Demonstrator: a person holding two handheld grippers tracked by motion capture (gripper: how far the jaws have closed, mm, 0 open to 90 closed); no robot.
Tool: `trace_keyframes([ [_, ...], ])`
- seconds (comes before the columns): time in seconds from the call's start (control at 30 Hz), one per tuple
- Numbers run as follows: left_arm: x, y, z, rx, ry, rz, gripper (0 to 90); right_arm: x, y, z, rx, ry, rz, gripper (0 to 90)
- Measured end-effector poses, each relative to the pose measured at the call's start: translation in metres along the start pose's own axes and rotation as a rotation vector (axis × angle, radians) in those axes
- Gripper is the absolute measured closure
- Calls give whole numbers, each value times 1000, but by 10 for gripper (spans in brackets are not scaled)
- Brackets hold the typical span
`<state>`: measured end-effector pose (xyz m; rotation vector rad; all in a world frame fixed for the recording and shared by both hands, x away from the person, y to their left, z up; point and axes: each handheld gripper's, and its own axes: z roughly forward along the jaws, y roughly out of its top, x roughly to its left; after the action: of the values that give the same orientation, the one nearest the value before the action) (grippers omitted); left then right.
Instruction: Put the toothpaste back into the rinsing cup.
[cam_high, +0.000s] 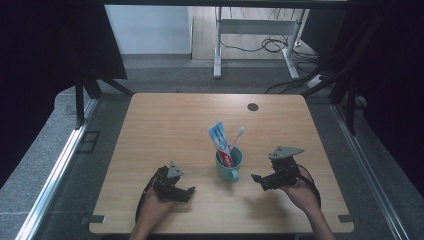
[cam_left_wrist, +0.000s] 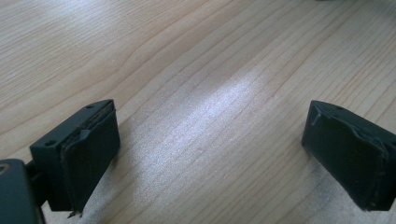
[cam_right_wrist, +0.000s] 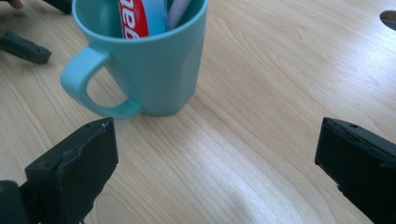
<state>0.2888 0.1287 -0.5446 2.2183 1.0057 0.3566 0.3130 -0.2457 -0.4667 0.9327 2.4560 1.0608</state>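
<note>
While both tongs rest low over the light wooden tabletop (cam_high: 165, 120), the turquoise ceramic mug with a loop handle (cam_high: 229, 164) stands upright between them, nearer the right gripper (cam_high: 258, 180) than the left gripper (cam_high: 190, 192). The left gripper's jaws are spread wide with bare wood grain between them; it grasps nothing and points toward the mug's base. The right gripper's jaws are likewise spread wide and released, with the mug just ahead of them and apart from both pads. In the right gripper view the mug's handle (cam_right_wrist: 88, 79) faces the near-left jaw. Inside the mug stand a red, white and blue toothpaste tube (cam_high: 220, 142), leaning away from the right gripper, and a white toothbrush (cam_high: 237, 137), tilted toward the far side. The tube carries white lettering on a red field; the letters are cut off at the rim and cannot be read. A small dark round disc (cam_high: 252, 106) lies well beyond the mug, near the table's far edge.
</note>
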Motion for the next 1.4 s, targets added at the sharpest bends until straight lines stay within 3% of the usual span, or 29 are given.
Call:
trace_keyframes([
  [0.77,0,0,0,0,0,0,40,0,-42,-4,-4,-38,35,0],
  [1.13,0,0,0,-1,1,-2,41,2,-62,5,8,-30,61,1],
  [1.4,0,0,0,-1,0,-2,41,3,-72,13,21,-35,48,0],
])
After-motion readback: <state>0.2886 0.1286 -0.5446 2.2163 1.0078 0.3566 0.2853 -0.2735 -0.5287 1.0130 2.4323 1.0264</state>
